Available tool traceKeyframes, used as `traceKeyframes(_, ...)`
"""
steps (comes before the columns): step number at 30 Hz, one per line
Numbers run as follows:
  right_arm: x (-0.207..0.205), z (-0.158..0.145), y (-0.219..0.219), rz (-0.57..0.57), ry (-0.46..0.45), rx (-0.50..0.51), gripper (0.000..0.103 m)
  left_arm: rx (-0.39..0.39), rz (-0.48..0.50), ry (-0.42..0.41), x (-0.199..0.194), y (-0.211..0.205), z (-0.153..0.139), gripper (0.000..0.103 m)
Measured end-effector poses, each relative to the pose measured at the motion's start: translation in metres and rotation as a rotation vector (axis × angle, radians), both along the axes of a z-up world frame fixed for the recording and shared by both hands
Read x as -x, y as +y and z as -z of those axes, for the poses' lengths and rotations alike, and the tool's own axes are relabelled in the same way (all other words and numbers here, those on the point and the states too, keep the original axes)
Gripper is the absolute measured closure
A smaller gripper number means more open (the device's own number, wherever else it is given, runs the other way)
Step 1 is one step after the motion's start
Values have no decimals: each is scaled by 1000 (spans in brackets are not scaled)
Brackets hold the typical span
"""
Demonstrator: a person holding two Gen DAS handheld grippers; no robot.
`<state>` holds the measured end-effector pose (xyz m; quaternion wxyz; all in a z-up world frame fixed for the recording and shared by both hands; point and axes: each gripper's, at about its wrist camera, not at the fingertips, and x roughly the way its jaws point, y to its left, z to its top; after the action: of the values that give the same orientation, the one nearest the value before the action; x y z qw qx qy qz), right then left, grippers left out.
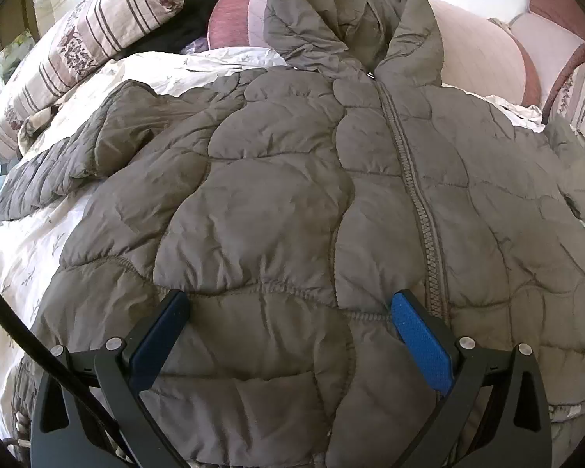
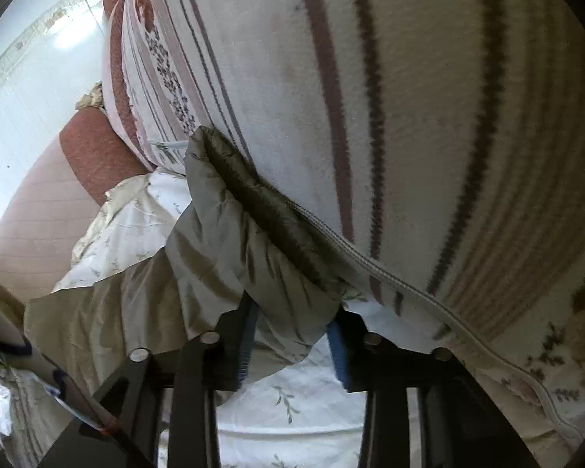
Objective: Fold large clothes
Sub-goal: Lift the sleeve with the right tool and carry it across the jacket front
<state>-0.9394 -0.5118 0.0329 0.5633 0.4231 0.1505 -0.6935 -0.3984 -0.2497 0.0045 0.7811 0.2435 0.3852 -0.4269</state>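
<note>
- Grey-brown quilted puffer jacket [image 1: 292, 202], hooded and zipped shut down the front, lies face up and spread nearly flat on a white bedsheet printed with small leafy sprigs [image 1: 27, 249].
- Its hood [image 1: 351, 19] points toward the pink padded headboard [image 1: 479, 58]; in the left wrist view one sleeve [image 1: 58, 171] stretches out to the left, and the other sleeve reaches the right edge of the frame.
- Left gripper [image 1: 288, 312], black with blue pads, hangs over the lower front of the jacket with its fingers spread wide; nothing sits between them, and I cannot tell whether the tips touch the fabric.
- Right gripper [image 2: 292, 335] is at the end of the other sleeve, by its dark ribbed cuff [image 2: 253, 195], which lies against a striped, flower-printed pillow [image 2: 370, 97]. Its jaws are drawn in on a bunch of the sleeve fabric and appear to pinch it, though the contact of the right-hand pad is partly hidden.
- No fold shows anywhere on the jacket: body flat, both sleeves out, hood unturned.
- My reading is that the work is at its very start, with the first sleeve fold being taken up.
- Left to do, it seems: both sleeves across the chest, then the hood and the body doubled over.
</note>
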Motion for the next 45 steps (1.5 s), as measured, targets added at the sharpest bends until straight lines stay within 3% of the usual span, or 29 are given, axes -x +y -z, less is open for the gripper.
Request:
traceKeyframes(2, -4, -5, 1, -4, -3, 21, 84, -2, 3, -3, 1, -1, 0, 0)
traceKeyframes(9, -43, -84, 36, -44, 73, 196, 86, 4, 4, 0, 2, -1, -1, 0)
traceKeyframes(15, -86, -150, 74, -140, 38, 332, 86, 8, 5, -5, 2, 1, -3, 0)
traceKeyframes(21, -136, -191, 106, -268, -43, 425, 86, 32, 8, 3, 2, 7, -10, 0)
traceKeyframes(26, -190, -206, 125, -408, -104, 455, 86, 99, 7, -7, 0, 17, -28, 0)
traceKeyframes(31, -249, -209, 139, -531, -130, 466, 86, 110, -12, -21, -6, 23, -35, 0)
traceKeyframes(45, -361, -183, 154, -755, -175, 387, 86, 157, -128, -63, -43, 55, -55, 0)
